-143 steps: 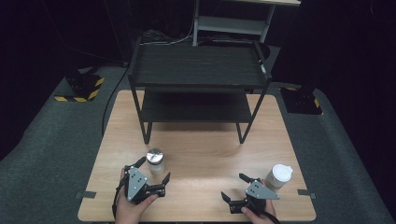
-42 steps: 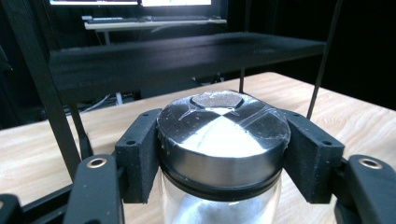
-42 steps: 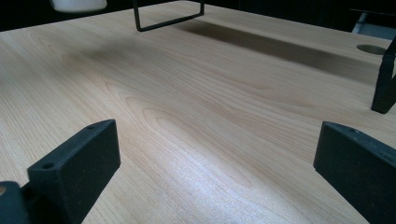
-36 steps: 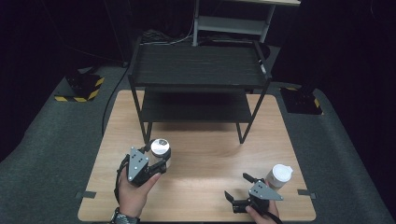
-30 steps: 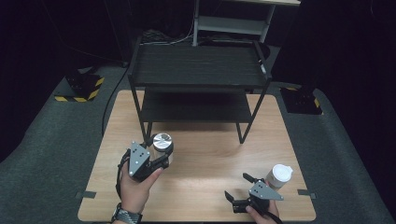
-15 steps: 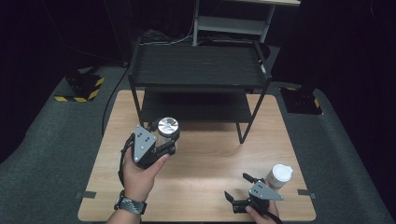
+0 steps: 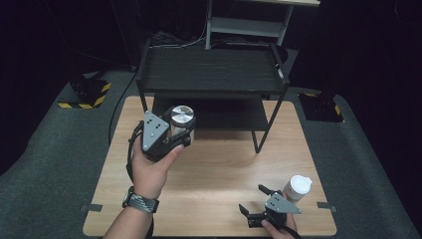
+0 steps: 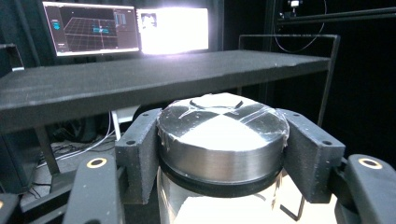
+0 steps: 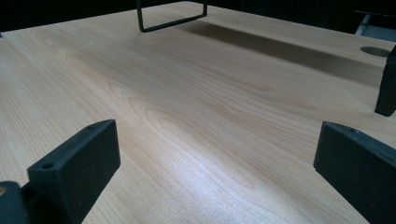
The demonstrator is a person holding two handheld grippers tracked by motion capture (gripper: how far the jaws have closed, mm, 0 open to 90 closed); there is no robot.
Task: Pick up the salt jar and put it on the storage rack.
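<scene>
A clear glass jar with a silver metal lid (image 7: 182, 118) (image 8: 223, 135) hangs in the air in front of the black two-tier shelf rack (image 7: 211, 72). My left gripper (image 7: 180, 134) (image 8: 224, 154) is shut on the jar just under its lid, both pads (image 8: 140, 149) pressed against its sides, about level with the rack's top shelf (image 8: 154, 74). My right gripper (image 7: 253, 203) (image 9: 215, 163) rests low at the table's front right, open, with bare wood between its jaws. A white-lidded bottle (image 7: 297, 187) stands just right of it.
The wooden table (image 7: 224, 164) carries the rack at its back half. The rack's thin legs (image 7: 256, 130) (image 9: 170, 18) stand on the tabletop. Monitors (image 8: 126, 30) glow behind the rack. Grey carpet (image 7: 54, 159) surrounds the table.
My left gripper has lifted the jar off the table and carried it up and toward the rack. The right gripper and the bottle have stayed put.
</scene>
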